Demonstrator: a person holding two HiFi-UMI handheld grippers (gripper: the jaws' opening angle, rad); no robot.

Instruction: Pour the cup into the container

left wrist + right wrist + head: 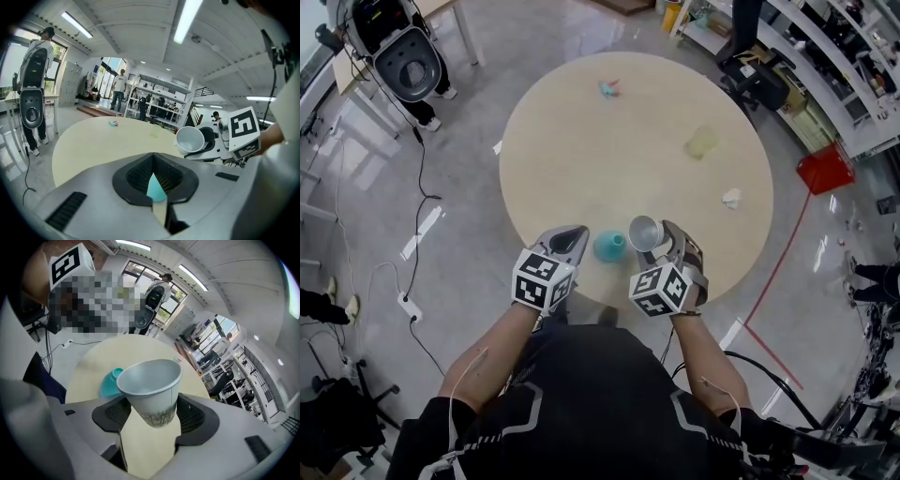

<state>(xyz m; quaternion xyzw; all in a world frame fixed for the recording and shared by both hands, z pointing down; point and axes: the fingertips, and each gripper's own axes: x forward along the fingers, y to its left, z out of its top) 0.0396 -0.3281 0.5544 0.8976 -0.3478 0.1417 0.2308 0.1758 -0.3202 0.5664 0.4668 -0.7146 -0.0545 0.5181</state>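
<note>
A tapered paper cup (151, 386) is clamped, tilted, in the right claw (154, 414) beside a teal container (108, 384) at the round desk's (628, 159) near edge, the left claw (155, 183) closed and empty.

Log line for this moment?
right gripper: shut on paper cup | paper cup: tipped toward teal container | left gripper: beside teal container

Bright, sharp pictures under ceiling tube lights (187, 21) (gripper views bend, corners dark).

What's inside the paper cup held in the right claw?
Only bare pale inner wall and bottom show in the paper cup, tilted in the right claw; it looks empty. Nothing covers its mouth.
</note>
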